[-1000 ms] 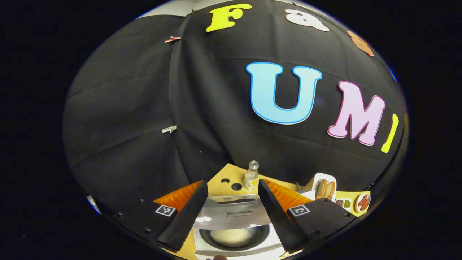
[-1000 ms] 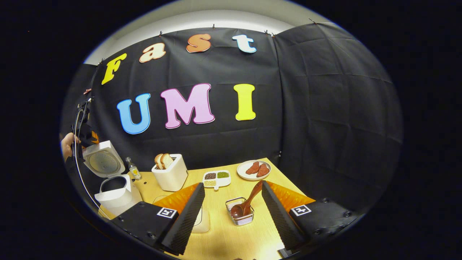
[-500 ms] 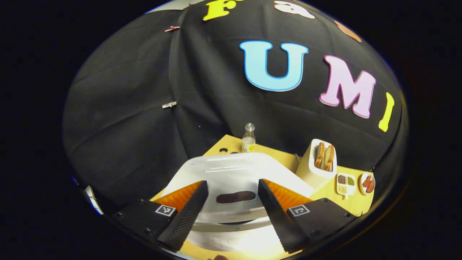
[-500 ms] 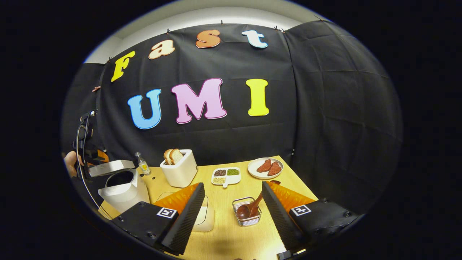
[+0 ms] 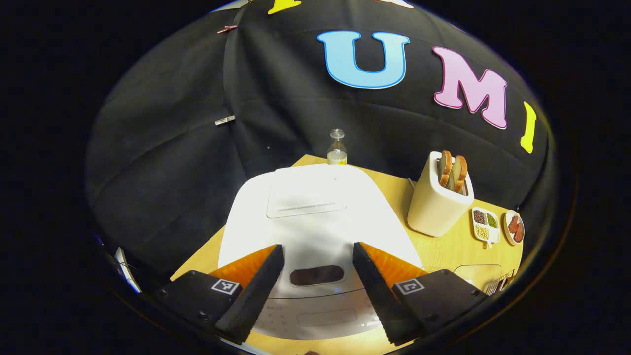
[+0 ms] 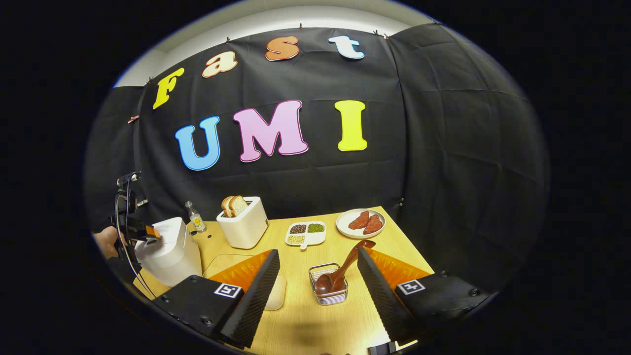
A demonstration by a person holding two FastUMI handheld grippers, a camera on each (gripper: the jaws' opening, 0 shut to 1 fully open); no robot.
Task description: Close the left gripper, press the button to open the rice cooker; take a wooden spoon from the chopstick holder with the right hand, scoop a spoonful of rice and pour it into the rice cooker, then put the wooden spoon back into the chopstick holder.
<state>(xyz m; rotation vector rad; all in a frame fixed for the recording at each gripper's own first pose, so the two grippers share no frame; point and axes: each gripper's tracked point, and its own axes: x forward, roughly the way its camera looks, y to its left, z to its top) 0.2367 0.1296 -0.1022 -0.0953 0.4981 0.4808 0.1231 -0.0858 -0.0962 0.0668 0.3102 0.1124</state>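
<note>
Cooker point(image 5: 315, 217): white, lid down, directly under my left gripper point(image 5: 313, 291), whose fingers stand wide apart and hold nothing; the dark window on the cooker's near edge shows between them. In the right gripper view the cooker point(image 6: 170, 251) sits at the table's point(image 6: 305, 320) far left.
Bottle point(image 5: 337, 148): small, clear, beyond the cooker by the cloth wall.
Toaster point(image 5: 438, 202): right of the cooker, two bread slices upright in it.
Spoon point(image 6: 340, 271): wooden, bowl down in the wire holder point(image 6: 328, 291), handle leaning up to the right, between my right gripper's point(image 6: 315, 296) fingers in view but farther off; those fingers are spread wide, empty.
Tray point(image 6: 305, 234) and plate point(image 6: 361, 223): behind the holder.
</note>
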